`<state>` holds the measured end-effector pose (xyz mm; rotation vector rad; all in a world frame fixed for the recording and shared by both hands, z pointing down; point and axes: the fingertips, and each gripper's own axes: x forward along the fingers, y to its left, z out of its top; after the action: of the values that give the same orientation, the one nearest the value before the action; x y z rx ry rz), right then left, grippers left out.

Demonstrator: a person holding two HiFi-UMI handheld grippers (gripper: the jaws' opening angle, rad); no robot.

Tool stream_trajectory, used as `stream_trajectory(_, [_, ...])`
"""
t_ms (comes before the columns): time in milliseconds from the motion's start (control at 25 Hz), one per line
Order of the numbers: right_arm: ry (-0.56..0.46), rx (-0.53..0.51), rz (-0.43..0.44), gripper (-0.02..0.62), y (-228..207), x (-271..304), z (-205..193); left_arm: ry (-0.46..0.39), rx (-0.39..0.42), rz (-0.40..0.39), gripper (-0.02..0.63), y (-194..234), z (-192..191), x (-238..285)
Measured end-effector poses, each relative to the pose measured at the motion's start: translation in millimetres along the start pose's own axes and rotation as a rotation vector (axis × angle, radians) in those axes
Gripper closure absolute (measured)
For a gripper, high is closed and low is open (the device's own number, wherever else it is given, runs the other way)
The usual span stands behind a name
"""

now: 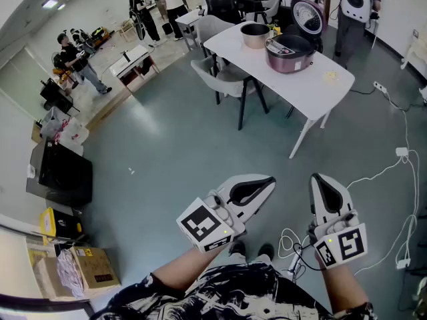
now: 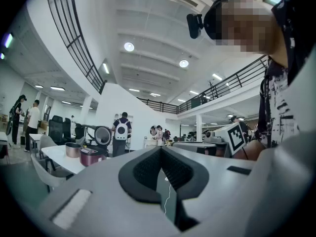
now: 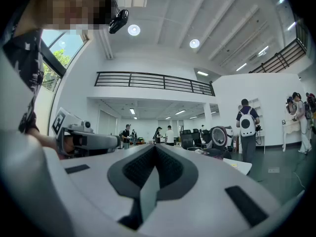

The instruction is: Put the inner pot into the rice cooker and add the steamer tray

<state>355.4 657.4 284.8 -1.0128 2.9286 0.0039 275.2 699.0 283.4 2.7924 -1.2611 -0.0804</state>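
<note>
We hold left gripper [image 1: 270, 179] and right gripper [image 1: 315, 177], both pressed together, empty, at lower centre; pot [image 1: 255, 35] and cooker [image 1: 290, 53] stand well apart, upper right.

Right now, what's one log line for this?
left gripper: shut, empty | right gripper: shut, empty | inner pot: on table beside rice cooker

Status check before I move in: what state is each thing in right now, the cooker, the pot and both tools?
Rice cooker: on the table, lid raised.
Inner pot: upright on the table beside the cooker, not yet inside it.
Left tool: shut, empty, well short of the table.
Right tool: shut, empty, well short of the table.
</note>
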Motion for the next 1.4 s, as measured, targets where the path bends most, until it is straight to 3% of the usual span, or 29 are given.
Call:
stream_trajectory(520, [-0.005, -0.002, 0.014, 0.597, 7.4, 1.6, -2.1, -0.003, 0.004, 0.016, 0.601, 2.8, -1.7, -8.6])
stream_trajectory(640, [-0.052, 0.046, 0.066, 0.597, 9.0, 2.6, 3.7, -0.007, 0.002, 0.017, 0.601, 1.5, -1.0, -10.8])
stream_trajectory(680, [-0.082, 0.08, 0.1, 0.55, 10.6, 5.1, 8.9, -0.009, 0.002, 0.017, 0.601, 1.5, -0.3, -11.7])
stream_trajectory(720, [-0.11, 0.114, 0.127, 0.169, 11.6, 7.8, 14.5, -0.011, 0.002, 0.017, 0.601, 1.9, 0.6, -12.5])
stream_trajectory(760, [-0.13, 0.127, 0.142, 0.077, 11.4, 9.9, 19.3, -0.014, 0.002, 0.019, 0.601, 2.7, 1.4, -12.9])
stream_trajectory(800, [-0.139, 0.114, 0.145, 0.043, 10.5, 11.1, 22.9, -0.016, 0.003, 0.022, 0.601, 3.9, 2.2, -12.9])
stream_trajectory(1000, [-0.122, 0.04, 0.111, 0.043, 1.0, 11.0, 26.8, -0.019, 0.003, 0.033, 0.601, 6.1, 4.1, -13.6])
stream_trajectory(1400, [-0.069, 0.041, 0.128, 0.043, -19.0, 3.7, 7.0, -0.005, 0.006, 0.059, 0.601, 6.7, -4.4, 4.3])
